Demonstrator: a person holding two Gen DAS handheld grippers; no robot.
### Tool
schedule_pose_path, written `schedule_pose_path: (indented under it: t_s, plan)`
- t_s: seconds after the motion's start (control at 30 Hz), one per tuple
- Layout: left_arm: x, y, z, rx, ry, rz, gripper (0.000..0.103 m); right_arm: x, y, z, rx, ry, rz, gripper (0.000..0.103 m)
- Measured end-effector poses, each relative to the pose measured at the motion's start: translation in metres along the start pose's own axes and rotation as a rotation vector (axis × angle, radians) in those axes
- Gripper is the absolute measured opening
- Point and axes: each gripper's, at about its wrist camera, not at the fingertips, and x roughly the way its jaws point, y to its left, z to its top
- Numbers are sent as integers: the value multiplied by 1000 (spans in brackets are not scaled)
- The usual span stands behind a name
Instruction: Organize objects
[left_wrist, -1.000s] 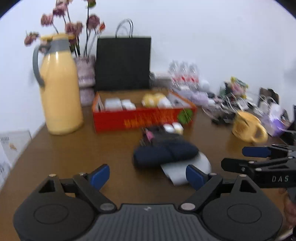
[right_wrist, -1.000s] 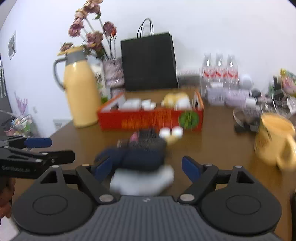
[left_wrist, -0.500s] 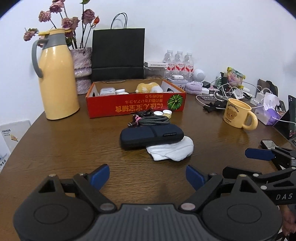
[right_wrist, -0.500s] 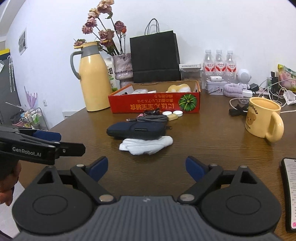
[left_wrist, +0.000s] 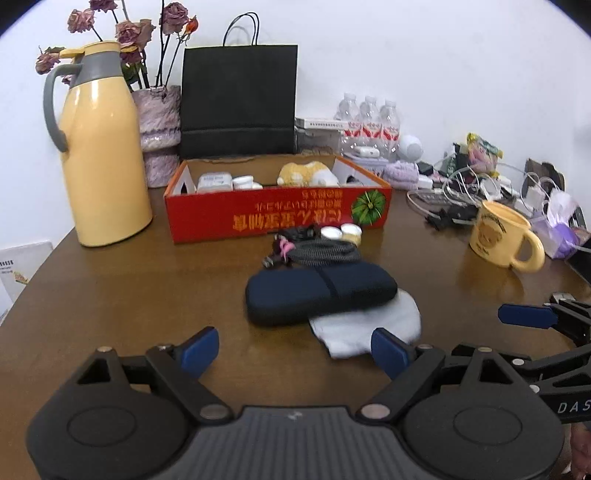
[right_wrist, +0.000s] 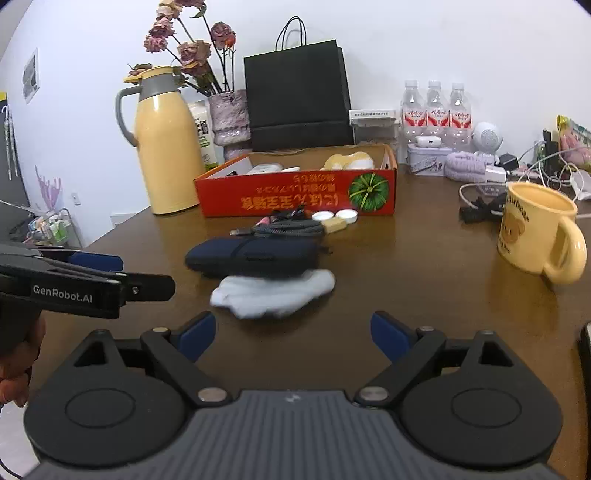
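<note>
A dark blue zip case (left_wrist: 319, 291) lies mid-table, partly on a crumpled white cloth (left_wrist: 373, 328). Behind the case are a coiled dark cable (left_wrist: 317, 251) and two small white round pots (left_wrist: 330, 232), just in front of an open red box (left_wrist: 277, 214) that holds small white items and a yellow toy. My left gripper (left_wrist: 295, 350) hovers open short of the case, its right pad over the cloth's near edge. My right gripper (right_wrist: 293, 334) is open and empty just short of the cloth (right_wrist: 273, 290) and case (right_wrist: 255, 256).
A yellow thermos jug (left_wrist: 103, 166), a vase of dried flowers (left_wrist: 159, 140) and a black paper bag (left_wrist: 238, 99) stand at the back left. Water bottles (left_wrist: 369, 125), tangled cables (left_wrist: 450, 199) and a yellow mug (right_wrist: 532, 229) crowd the right side. A phone edge (right_wrist: 585, 354) shows far right.
The left gripper has come closer to the blue case, which now looks larger and lower in its view. The right jaws stand slightly wider than a second ago. No object has moved.
</note>
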Motion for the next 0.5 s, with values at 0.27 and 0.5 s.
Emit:
schedule_pose_path:
  t_s: [0.27,0.5]
  plan:
    - [65,10,56,8,-47,-66,89,43,-18,53,-40,-49,-54,86]
    - [137,22,94,15,36,-112,78,109,-41,101,-40,-19,-117,77]
